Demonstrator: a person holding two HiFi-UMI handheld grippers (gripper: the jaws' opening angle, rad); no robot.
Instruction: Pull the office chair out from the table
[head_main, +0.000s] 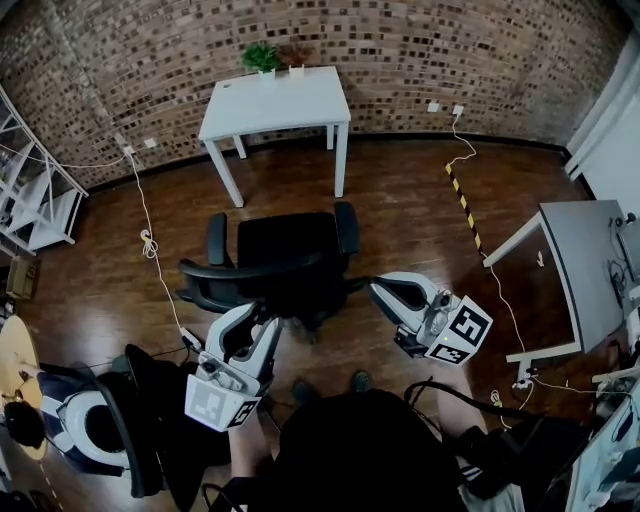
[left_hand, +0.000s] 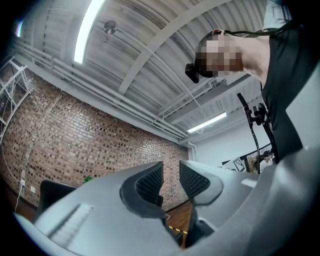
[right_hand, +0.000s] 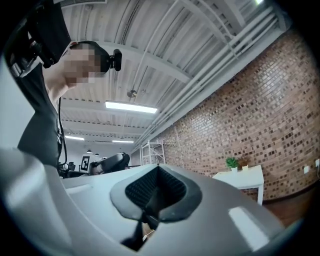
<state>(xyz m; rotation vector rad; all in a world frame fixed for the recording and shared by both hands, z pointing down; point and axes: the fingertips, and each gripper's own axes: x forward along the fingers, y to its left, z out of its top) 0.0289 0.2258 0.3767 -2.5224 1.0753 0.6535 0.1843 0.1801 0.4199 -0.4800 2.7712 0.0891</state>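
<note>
The black office chair stands on the wood floor a chair's length in front of the white table, its backrest towards me. My left gripper hovers just short of the backrest's left end, tilted upward. In the left gripper view its jaws stand nearly together with only a slim gap and nothing between them. My right gripper hangs off the chair's right side, apart from it. In the right gripper view its pads are pressed together, empty. Both gripper views look up at the ceiling and brick wall.
Two potted plants sit at the table's back edge. A grey desk stands at the right and a white rack at the left. Another black chair is at lower left. White cables and striped tape cross the floor.
</note>
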